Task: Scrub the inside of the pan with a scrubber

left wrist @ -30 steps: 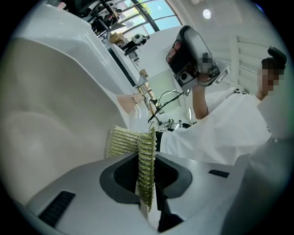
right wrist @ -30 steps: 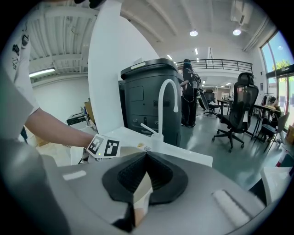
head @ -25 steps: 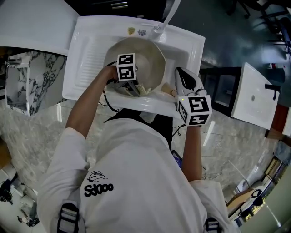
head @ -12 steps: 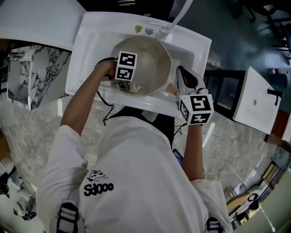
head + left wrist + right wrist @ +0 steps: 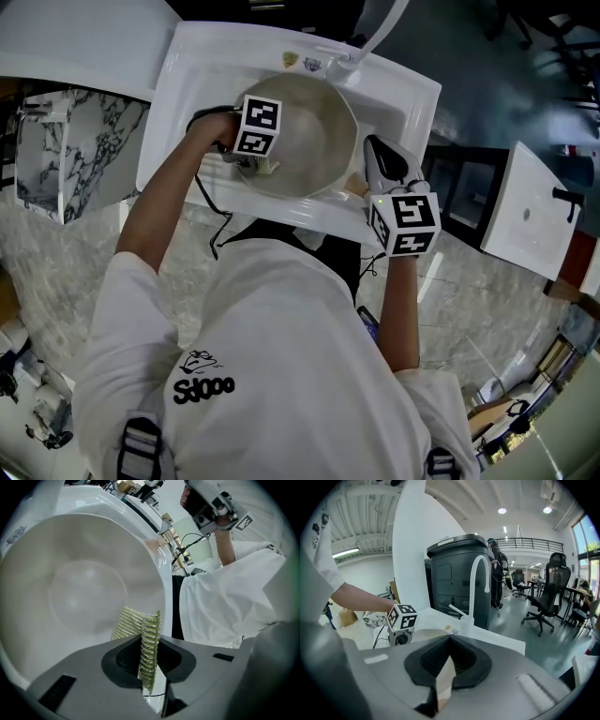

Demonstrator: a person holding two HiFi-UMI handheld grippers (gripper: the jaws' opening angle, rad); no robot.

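scrubber (image 5: 130, 623) in left claw (image 5: 149, 641), inside pan (image 5: 70, 588)

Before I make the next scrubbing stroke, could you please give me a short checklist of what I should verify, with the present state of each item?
1. Scrubber grip: ok. The left gripper is shut on the scrubber.
2. Scrubber inside the pan: ok. Its free end hangs over the inner wall.
3. Scrubber pressed on the metal: cannot tell. Firm contact is not visible.
4. Pan steadied: ok. The right gripper is shut on the pale pan handle.
5. Pan seated in the sink: ok.
6. Faucet out of the way: ok. It stands at the far rim, apart from the left gripper.
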